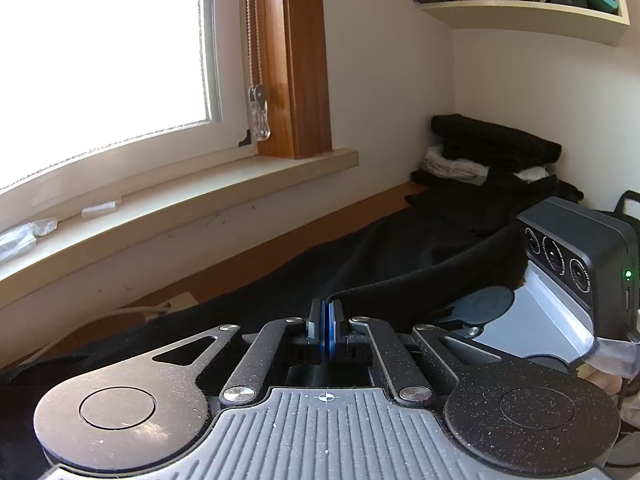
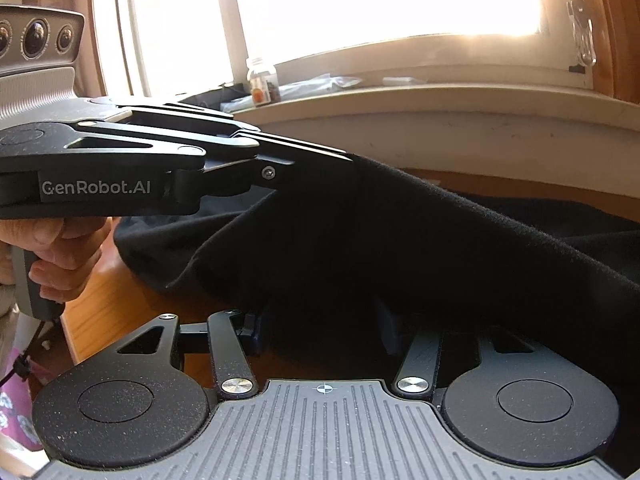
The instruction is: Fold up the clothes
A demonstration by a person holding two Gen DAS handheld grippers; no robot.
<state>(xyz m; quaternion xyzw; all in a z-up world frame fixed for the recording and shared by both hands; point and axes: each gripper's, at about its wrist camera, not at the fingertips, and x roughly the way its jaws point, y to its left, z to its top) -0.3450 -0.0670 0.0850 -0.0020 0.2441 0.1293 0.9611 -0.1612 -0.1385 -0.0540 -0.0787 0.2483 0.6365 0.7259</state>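
A black garment [image 1: 400,248] lies spread over the wooden table [image 1: 248,264]. My left gripper [image 1: 328,309] is shut on a raised edge of it, its blue pads pressed together on the fabric. From the right wrist view the left gripper [image 2: 349,156] holds that edge up, and the garment [image 2: 400,240] hangs from it like a tent. My right gripper [image 2: 320,330] sits low under the draped cloth with its fingers [image 2: 253,332] spread wide apart. Cloth covers the gap and most of the right finger. The right gripper's camera housing [image 1: 576,256] shows beside the lifted fabric.
A stack of folded black and white clothes [image 1: 492,152] sits in the far corner against the wall. A window sill [image 1: 180,208] runs along the table's far side, with a small jar [image 2: 262,84] on it. A bookshelf [image 1: 520,12] hangs above. A hand [image 2: 60,248] grips the left handle.
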